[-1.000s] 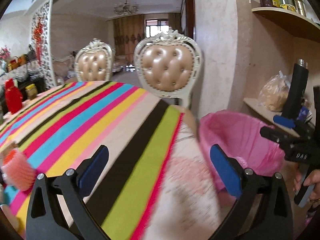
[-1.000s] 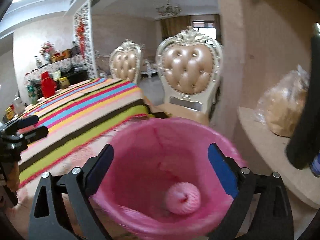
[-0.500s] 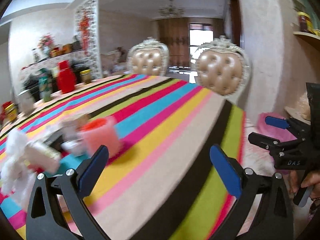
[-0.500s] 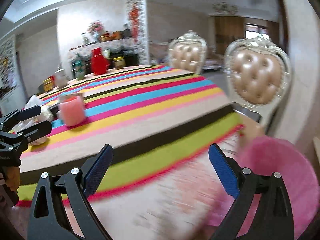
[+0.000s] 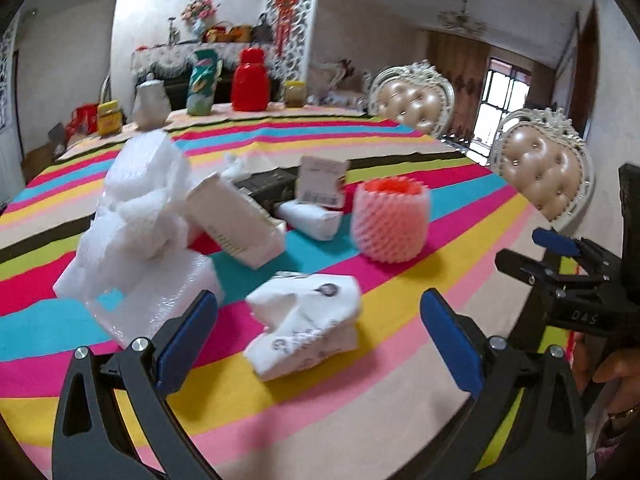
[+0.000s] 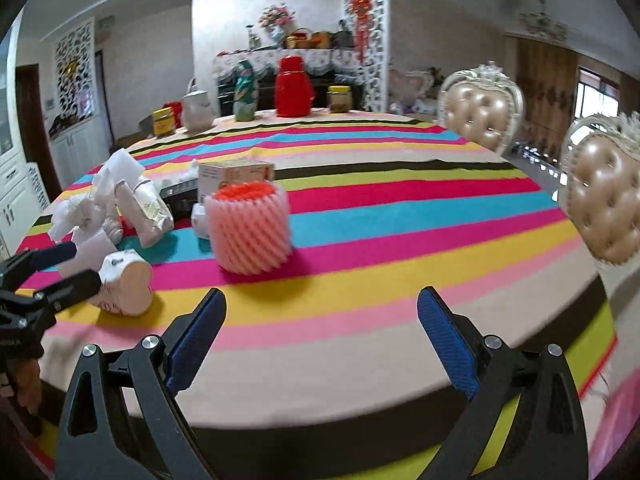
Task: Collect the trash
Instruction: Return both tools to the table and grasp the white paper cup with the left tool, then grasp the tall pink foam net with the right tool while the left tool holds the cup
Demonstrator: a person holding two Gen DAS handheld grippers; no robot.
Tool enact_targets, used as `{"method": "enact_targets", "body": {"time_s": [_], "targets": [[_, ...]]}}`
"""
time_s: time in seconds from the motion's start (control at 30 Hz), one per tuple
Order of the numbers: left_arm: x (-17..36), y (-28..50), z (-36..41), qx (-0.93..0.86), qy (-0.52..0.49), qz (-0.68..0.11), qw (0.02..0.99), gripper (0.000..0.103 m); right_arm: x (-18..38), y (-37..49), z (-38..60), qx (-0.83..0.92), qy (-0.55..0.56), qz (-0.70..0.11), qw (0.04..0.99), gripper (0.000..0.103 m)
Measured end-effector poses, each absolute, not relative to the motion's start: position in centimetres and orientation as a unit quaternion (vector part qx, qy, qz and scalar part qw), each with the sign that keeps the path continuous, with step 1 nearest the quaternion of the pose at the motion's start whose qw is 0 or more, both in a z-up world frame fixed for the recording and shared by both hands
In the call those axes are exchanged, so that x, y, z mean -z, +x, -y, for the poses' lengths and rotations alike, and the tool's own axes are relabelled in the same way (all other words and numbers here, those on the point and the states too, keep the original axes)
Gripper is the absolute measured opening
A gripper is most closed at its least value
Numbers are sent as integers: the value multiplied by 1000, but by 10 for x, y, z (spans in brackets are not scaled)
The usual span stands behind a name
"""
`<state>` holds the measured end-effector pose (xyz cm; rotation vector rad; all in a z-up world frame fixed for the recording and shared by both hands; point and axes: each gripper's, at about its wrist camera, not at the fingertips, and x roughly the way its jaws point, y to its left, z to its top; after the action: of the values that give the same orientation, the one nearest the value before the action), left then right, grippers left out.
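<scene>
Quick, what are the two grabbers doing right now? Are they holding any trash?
Left hand-held gripper: open, holding nothing, aimed at the crumpled white paper.
Right hand-held gripper: open, holding nothing, above the striped table.

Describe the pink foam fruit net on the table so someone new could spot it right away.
Start at the striped tablecloth and find the trash cluster on its left side. The pink foam fruit net stands upright at that cluster's right edge, on the pink and teal stripes. Everything beside it is white; it alone is a pink, ribbed, open-topped cylinder.
</scene>
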<state>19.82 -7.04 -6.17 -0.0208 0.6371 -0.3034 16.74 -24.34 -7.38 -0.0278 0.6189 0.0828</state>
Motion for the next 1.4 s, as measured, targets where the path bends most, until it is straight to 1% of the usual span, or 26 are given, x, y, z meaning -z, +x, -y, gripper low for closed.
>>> {"method": "enact_targets", "body": {"time_s": [0.23, 0.3, 0.37, 0.4, 0.47, 0.57, 0.9, 0.93, 0.97, 1.0, 1.03, 1.17, 1.4], "targets": [[76, 217, 68, 136, -9, -368, 920, 97, 77, 214, 237, -62, -4, -333, 941, 91], [79, 223, 75, 133, -8, -382, 915, 95, 80, 225, 233, -68, -7, -340, 938, 91], [83, 229, 79, 129, 1, -397, 909, 84, 81, 236, 229, -79, -12, -346, 935, 91], [85, 230, 81, 128, 4, -402, 907, 80, 82, 241, 227, -81, -12, -349, 934, 91], [88, 234, 83, 134, 3, -414, 900, 65, 83, 250, 223, -90, -9, -356, 930, 91], [91, 234, 79, 144, -7, -418, 897, 62, 86, 259, 216, -106, -3, -364, 925, 91], [81, 221, 84, 161, -1, -381, 910, 61, 102, 283, 192, -122, -18, -393, 911, 90], [81, 222, 83, 160, -3, -381, 911, 61, 102, 284, 193, -123, -16, -394, 911, 78], [81, 222, 81, 158, -6, -381, 911, 61, 102, 284, 193, -125, -15, -394, 910, 60], [80, 222, 80, 155, -11, -380, 912, 61, 101, 283, 193, -122, -16, -391, 912, 59], [80, 221, 79, 154, -13, -379, 912, 61, 100, 282, 193, -122, -17, -387, 914, 52], [78, 218, 76, 150, -18, -371, 916, 61, 97, 277, 190, -122, -26, -373, 919, 47], [77, 217, 72, 152, -25, -365, 918, 61, 94, 274, 190, -122, -29, -363, 923, 46]]}}
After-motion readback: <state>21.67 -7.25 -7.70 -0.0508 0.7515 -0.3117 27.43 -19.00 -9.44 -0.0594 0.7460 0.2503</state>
